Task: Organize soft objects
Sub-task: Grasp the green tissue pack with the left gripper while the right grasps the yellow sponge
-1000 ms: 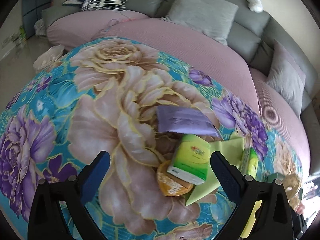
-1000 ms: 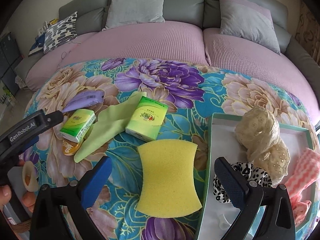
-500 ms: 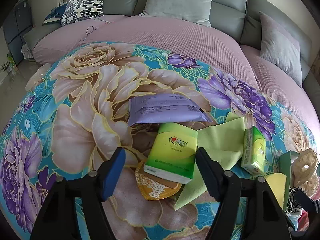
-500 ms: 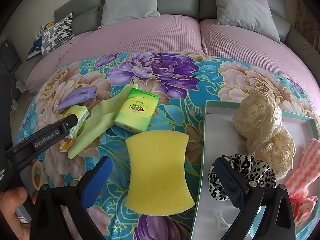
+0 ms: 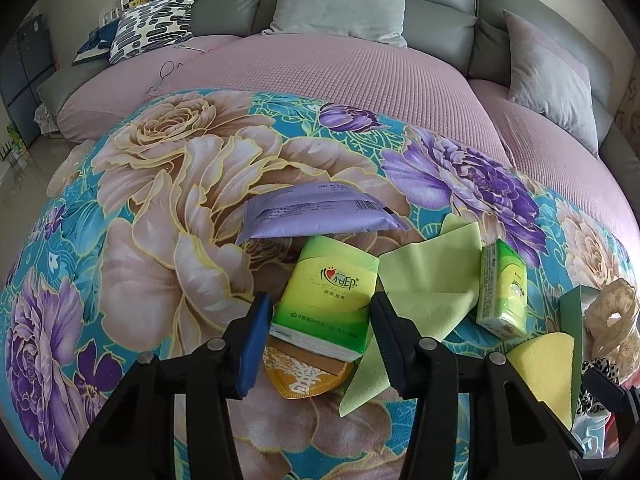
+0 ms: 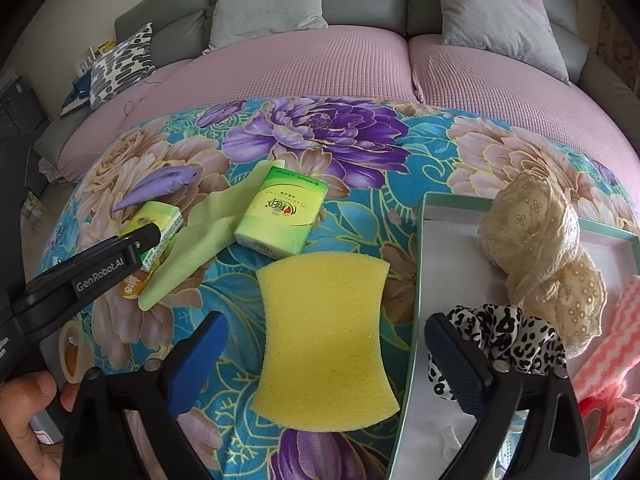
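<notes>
A green tissue pack lies on the floral blanket, atop an orange packet. My left gripper is closing on it, its pads against both long sides. A purple packet lies just beyond it, with a green cloth and a second tissue pack to the right. In the right wrist view my right gripper straddles a yellow sponge. Its jaws are closing slightly and its pads stay clear of the sponge's sides.
A green-rimmed white tray to the right holds a cream lace scrunchie, a leopard scrunchie and a pink cloth. A hand grips the left tool. A pink-covered sofa with grey cushions lies behind.
The left gripper has moved in over the tissue pack and its jaws have narrowed from wide apart to the pack's sides. The right gripper has stayed over the sponge, jaws slightly narrower.
</notes>
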The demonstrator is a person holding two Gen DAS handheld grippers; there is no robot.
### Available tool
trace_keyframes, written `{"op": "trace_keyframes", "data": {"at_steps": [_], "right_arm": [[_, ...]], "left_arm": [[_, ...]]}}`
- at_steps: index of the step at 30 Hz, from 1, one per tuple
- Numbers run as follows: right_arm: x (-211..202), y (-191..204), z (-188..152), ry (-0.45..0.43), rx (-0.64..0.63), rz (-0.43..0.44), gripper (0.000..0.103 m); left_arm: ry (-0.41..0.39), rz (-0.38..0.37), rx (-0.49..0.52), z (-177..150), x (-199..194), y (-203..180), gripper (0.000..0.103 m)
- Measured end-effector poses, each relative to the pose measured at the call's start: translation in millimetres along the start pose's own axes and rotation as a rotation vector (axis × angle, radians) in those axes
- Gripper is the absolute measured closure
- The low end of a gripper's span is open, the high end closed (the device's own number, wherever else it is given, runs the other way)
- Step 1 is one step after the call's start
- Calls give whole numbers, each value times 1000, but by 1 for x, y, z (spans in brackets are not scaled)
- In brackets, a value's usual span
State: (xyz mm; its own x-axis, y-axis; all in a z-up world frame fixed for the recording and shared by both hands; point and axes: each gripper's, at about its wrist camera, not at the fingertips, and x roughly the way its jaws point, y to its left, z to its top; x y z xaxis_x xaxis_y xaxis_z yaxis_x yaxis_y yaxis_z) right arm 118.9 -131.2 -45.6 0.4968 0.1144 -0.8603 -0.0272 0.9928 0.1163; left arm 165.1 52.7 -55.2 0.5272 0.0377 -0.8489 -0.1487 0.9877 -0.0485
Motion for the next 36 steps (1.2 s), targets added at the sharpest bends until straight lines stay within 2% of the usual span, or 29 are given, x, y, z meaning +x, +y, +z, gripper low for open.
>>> {"op": "trace_keyframes", "data": {"at_steps": [8,14,25,27,33,36], "right_arm": [[5,1,-2,9,-34,-50,17],[-8,5,-1,-39,-69,-33,21],[8,14,-5,9,-99,-39,21],[12,14,-7,20,-101,-32,28],[15,16,-8,24,-105,-22,40],[19,11,-8,38,-81,-3,40]], "left_arm": [[8,3,-11,1,-2,2,51],[7,8,-24,2,-4,4,51],[8,11,-44,4,-8,6,51],[7,10,-47,4,-9,7,51],[10,10,-52,4,-9,7,51],[12,13,-51,3,-7,6,51]]}}
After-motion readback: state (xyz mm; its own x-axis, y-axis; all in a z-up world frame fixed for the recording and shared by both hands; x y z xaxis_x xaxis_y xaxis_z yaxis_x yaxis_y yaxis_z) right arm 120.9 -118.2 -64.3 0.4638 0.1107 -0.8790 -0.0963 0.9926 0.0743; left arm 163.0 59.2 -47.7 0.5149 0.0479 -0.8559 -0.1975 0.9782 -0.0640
